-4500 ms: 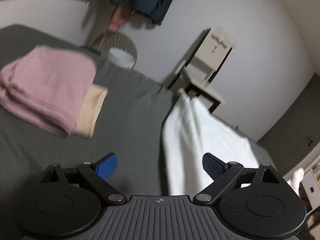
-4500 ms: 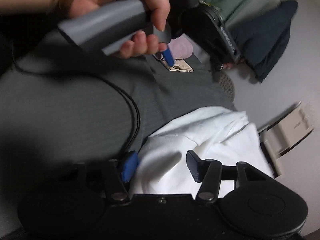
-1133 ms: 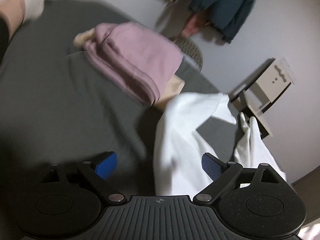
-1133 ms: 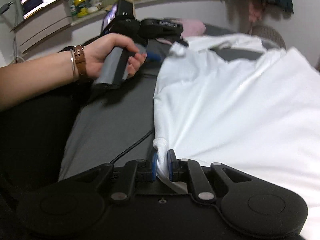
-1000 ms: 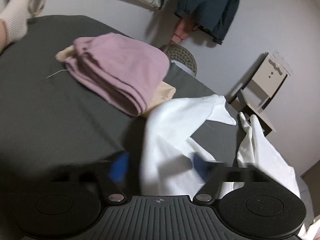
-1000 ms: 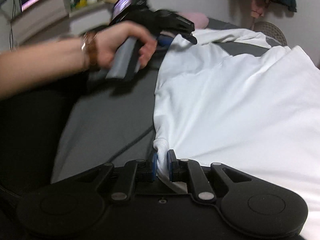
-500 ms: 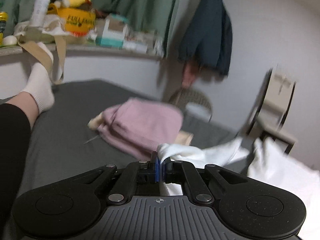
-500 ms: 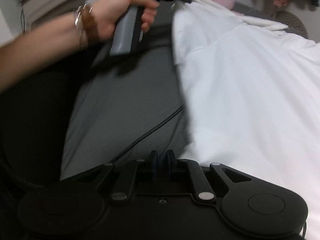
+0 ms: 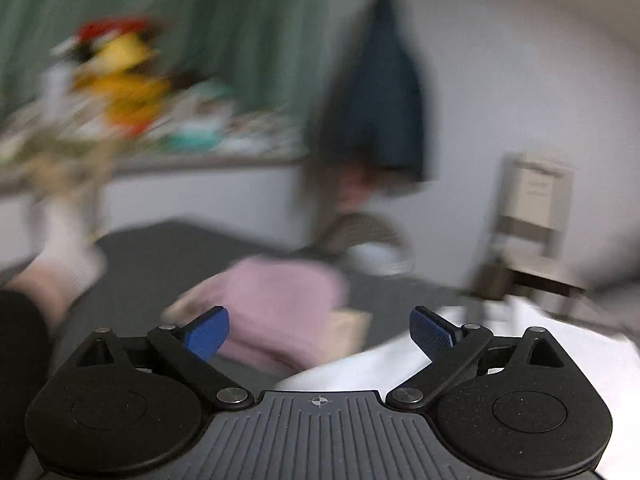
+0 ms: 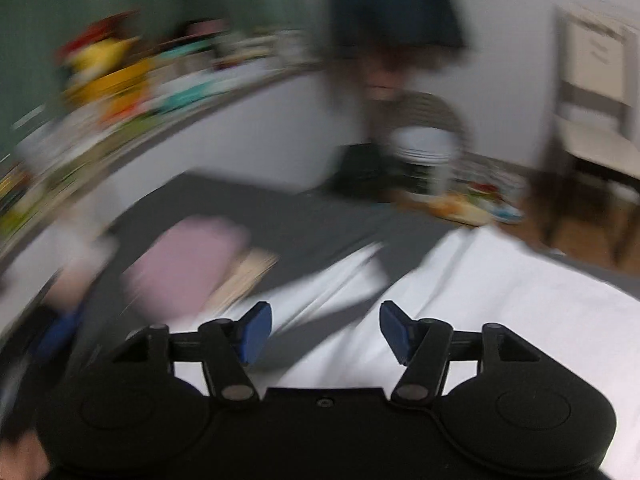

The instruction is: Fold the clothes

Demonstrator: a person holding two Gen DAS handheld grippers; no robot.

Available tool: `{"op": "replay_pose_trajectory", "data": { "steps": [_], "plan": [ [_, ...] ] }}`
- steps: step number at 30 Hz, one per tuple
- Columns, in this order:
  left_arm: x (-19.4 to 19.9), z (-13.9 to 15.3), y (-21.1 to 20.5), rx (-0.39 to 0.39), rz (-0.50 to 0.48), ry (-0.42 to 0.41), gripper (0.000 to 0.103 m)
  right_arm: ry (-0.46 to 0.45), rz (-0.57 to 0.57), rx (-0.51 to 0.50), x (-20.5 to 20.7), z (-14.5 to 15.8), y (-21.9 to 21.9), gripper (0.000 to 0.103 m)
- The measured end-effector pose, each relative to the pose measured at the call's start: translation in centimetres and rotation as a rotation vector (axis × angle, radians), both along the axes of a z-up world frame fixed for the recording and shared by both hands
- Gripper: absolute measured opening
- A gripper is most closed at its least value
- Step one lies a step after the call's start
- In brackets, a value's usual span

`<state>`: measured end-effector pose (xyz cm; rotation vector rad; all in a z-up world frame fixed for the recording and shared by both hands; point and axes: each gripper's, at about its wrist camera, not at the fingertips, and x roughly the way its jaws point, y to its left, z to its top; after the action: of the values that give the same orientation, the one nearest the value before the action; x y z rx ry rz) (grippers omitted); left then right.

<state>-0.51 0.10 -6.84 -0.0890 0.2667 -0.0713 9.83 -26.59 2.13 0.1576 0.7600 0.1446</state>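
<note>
A white garment [image 10: 500, 300] lies spread over the dark grey bed [image 10: 304, 220], filling the right half of the right wrist view. Its edge also shows low in the left wrist view as the white garment [image 9: 360, 364]. My left gripper [image 9: 319, 330] is open above the bed with nothing between its blue pads. My right gripper [image 10: 325, 330] is open too, just over the white cloth. A folded pink garment [image 9: 280, 300] rests on a beige one [image 9: 348, 324] farther back. Both views are blurred by motion.
A person's leg with a white sock [image 9: 68, 260] lies on the bed at the left. A cluttered shelf [image 9: 160, 136] runs along the back wall, a dark jacket [image 9: 384, 120] hangs there, a wicker basket [image 9: 368, 240] and a chair [image 9: 532, 232] stand beyond the bed.
Both grippers were shut on the white garment half a second ago and are now open, having let it go. Both views have swung upward toward the back wall.
</note>
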Motion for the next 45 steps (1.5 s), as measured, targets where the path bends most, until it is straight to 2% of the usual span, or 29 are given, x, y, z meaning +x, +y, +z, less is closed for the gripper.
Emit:
{"op": "replay_pose_trajectory", "data": {
  "steps": [1, 2, 4, 5, 8, 13, 14, 18, 21, 22, 24, 26, 31, 34, 37, 39, 41, 43, 45],
  "plan": [
    [-0.4, 0.0, -1.1, 0.041, -0.025, -0.023, 0.097, 0.038, -0.054, 0.020, 3.4, -0.3, -0.7, 0.052],
    [-0.6, -0.2, -2.3, 0.088, -0.031, -0.048, 0.097, 0.086, -0.102, 0.044, 6.4, -0.9, -1.5, 0.044],
    [-0.7, -0.9, -4.0, 0.163, -0.059, -0.061, 0.097, 0.165, -0.201, 0.035, 11.9, -2.6, -2.7, 0.042],
    [-0.5, -1.4, -4.5, 0.172, -0.108, -0.045, 0.097, 0.209, -0.227, 0.019, 14.0, -3.6, -2.9, 0.042],
    [0.4, -3.0, -5.4, 0.124, -0.272, 0.039, 0.097, 0.321, -0.284, -0.099, 19.2, -6.6, -2.5, 0.040],
    [1.7, -4.9, -6.7, 0.131, -0.307, 0.207, 0.097, 0.353, -0.306, -0.297, 22.5, -10.4, -0.7, 0.038],
    [1.9, -5.1, -6.7, 0.129, -0.312, 0.237, 0.097, 0.357, -0.313, -0.302, 22.8, -11.1, -0.5, 0.036],
    [1.8, -5.6, -6.1, 0.137, -0.284, 0.323, 0.097, 0.358, -0.309, -0.301, 23.0, -13.2, -0.4, 0.002],
    [2.4, -6.7, -5.8, 0.186, -0.221, 0.374, 0.097, 0.325, -0.298, -0.288, 23.7, -12.6, -0.4, 0.002],
    [2.5, -6.9, -5.5, 0.193, -0.201, 0.392, 0.097, 0.301, -0.287, -0.244, 24.0, -12.2, -0.5, 0.002],
    [2.7, -7.2, -4.8, 0.170, -0.183, 0.421, 0.097, 0.250, -0.262, -0.145, 24.6, -11.3, -0.6, 0.002],
    [2.8, -7.2, -4.4, 0.144, -0.176, 0.434, 0.097, 0.239, -0.258, -0.117, 25.3, -11.3, -0.3, 0.002],
    [2.5, -7.1, -4.7, 0.162, -0.149, 0.408, 0.097, 0.228, -0.276, -0.082, 26.3, -12.2, 0.7, 0.001],
    [2.1, -6.1, -4.8, 0.166, -0.090, 0.337, 0.097, 0.233, -0.260, -0.098, 26.6, -12.2, 1.4, 0.002],
    [1.5, -4.5, -4.0, 0.205, 0.006, 0.179, 0.097, 0.222, -0.222, -0.118, 25.6, -10.2, 1.9, 0.014],
    [1.9, -3.9, -3.1, 0.246, 0.058, 0.147, 0.098, 0.274, -0.179, -0.094, 24.4, -9.9, 2.8, 0.034],
    [2.9, -4.0, -2.0, 0.264, 0.096, 0.184, 0.098, 0.331, -0.136, -0.069, 23.2, -9.6, 3.8, 0.042],
    [3.9, -4.4, -0.5, 0.222, 0.128, 0.256, 0.098, 0.387, -0.093, -0.044, 21.9, -9.4, 4.8, 0.042],
    [4.5, -4.8, 0.9, 0.141, 0.143, 0.330, 0.098, 0.444, -0.051, -0.019, 20.7, -9.2, 5.8, 0.043]
  ]
}}
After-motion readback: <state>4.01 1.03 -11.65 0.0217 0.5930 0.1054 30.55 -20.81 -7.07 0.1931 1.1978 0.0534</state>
